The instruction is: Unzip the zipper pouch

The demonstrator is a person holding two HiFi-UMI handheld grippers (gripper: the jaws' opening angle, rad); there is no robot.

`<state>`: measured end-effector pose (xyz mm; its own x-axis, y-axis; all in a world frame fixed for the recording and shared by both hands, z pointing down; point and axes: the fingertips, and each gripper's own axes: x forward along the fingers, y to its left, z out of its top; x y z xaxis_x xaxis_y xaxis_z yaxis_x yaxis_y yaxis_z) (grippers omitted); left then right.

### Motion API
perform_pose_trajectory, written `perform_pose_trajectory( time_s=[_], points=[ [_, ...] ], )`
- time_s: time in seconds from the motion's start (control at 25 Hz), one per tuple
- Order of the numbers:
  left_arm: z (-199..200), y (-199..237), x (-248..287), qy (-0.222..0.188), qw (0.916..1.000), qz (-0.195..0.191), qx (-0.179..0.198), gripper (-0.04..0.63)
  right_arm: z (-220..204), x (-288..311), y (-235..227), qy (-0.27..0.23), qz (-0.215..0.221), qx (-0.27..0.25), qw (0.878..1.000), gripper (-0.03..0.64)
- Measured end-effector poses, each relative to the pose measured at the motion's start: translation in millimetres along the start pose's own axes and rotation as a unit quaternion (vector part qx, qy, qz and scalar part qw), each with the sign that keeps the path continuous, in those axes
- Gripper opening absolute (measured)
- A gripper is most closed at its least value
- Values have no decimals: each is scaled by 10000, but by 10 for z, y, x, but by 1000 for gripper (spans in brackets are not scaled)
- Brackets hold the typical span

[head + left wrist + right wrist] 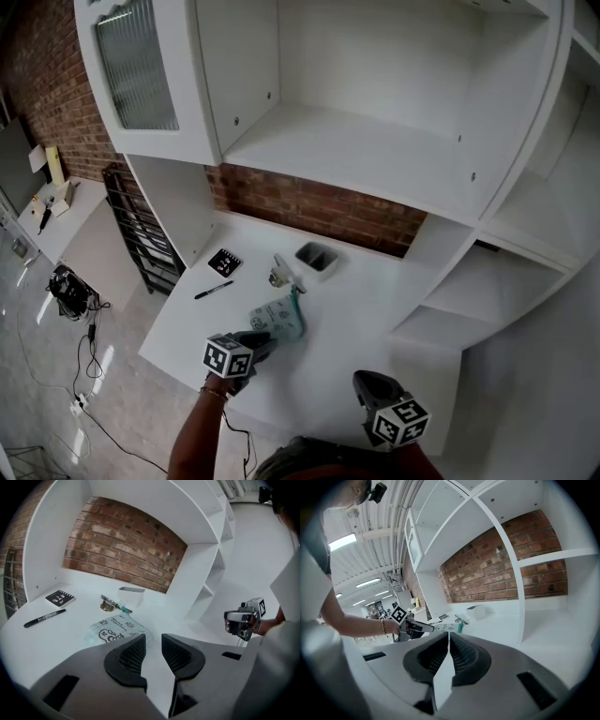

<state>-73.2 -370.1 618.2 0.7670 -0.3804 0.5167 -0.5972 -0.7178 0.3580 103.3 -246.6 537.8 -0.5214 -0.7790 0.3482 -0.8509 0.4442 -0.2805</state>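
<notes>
Left gripper (153,638) hovering, jaws slightly spread, empty, apparently lining up to pin translucent pale-green printed zipper pouch (117,627) lying flat just beyond on white table (47,634). Right gripper (449,637) hanging back at near right, pressed together, empty.

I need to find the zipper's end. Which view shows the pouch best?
The left gripper view: the zipper pouch lies flat and close, printed face up. The head view shows it small, from above; the right gripper view shows only a distant sliver.
</notes>
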Motion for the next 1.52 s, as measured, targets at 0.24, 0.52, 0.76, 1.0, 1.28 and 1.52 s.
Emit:
perform_pose_trajectory(
  time_s=[0.24,0.52,0.76,1.0,1.28,1.52],
  points=[
    [-116,-298,-311,-68,9991,-66,420,38,-2,29,168,16,131,-208,9997,9],
    [-121,-628,-688,-396,9957,102,828,3,-6,63,429,-2,324,-446,9985,8],
    [-50,-807,-1063,-870,9900,517,983,3,0,57,621,-132,399,-569,9975,8],
    [-115,-909,-1436,-1149,9798,1167,1149,2,48,40,731,-332,393,-634,9967,3],
    [-329,-975,-1719,-1381,9759,1512,752,3,59,28,815,-359,434,-853,9948,2],
    [-358,-1065,-1792,-1457,9718,1698,744,3,61,25,810,-322,385,-996,9938,2]
  ],
)
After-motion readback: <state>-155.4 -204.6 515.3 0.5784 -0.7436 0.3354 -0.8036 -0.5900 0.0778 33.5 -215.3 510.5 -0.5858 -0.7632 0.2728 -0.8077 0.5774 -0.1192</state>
